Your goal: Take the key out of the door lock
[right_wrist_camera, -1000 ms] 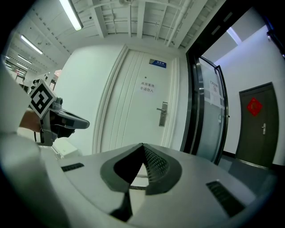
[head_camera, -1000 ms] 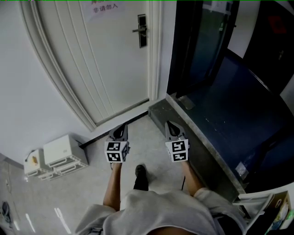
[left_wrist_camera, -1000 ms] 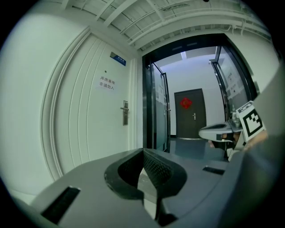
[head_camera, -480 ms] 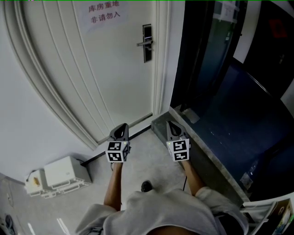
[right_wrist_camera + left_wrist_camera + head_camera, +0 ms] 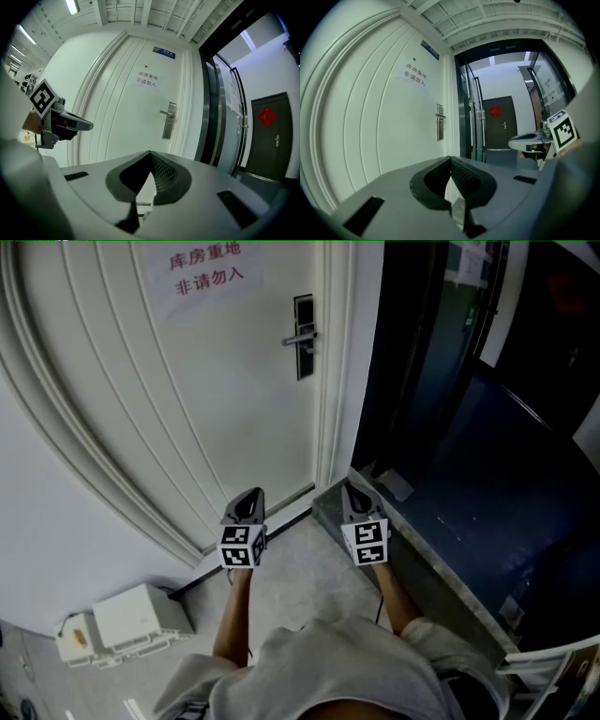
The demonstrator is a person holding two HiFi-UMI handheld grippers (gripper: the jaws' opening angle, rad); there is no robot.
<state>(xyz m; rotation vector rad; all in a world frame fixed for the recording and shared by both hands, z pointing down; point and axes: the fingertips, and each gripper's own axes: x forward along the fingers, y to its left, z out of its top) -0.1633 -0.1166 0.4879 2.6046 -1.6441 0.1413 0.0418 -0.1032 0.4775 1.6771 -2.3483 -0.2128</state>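
Observation:
A white door (image 5: pixel 234 381) stands ahead with a dark lock plate and lever handle (image 5: pixel 303 337) near its right edge. The plate also shows in the left gripper view (image 5: pixel 440 128) and the right gripper view (image 5: pixel 168 121). No key can be made out at this distance. My left gripper (image 5: pixel 248 495) and right gripper (image 5: pixel 352 490) are held side by side, pointing at the door's foot, well short of the lock. Both have their jaws together with nothing between them (image 5: pixel 450 158) (image 5: pixel 150 153). Each sees the other: the right gripper (image 5: pixel 529 139) and the left gripper (image 5: pixel 70 123).
A paper sign (image 5: pixel 206 268) hangs on the door. A white box (image 5: pixel 141 617) sits on the floor at the left by the wall. A grey stone sill (image 5: pixel 422 559) and dark glass doorway (image 5: pixel 450 381) lie to the right, close beside my right gripper.
Both grippers have moved forward toward the door together. The lock plate sits lower and larger in the head view, and the white floor box has slid back toward the bottom left.

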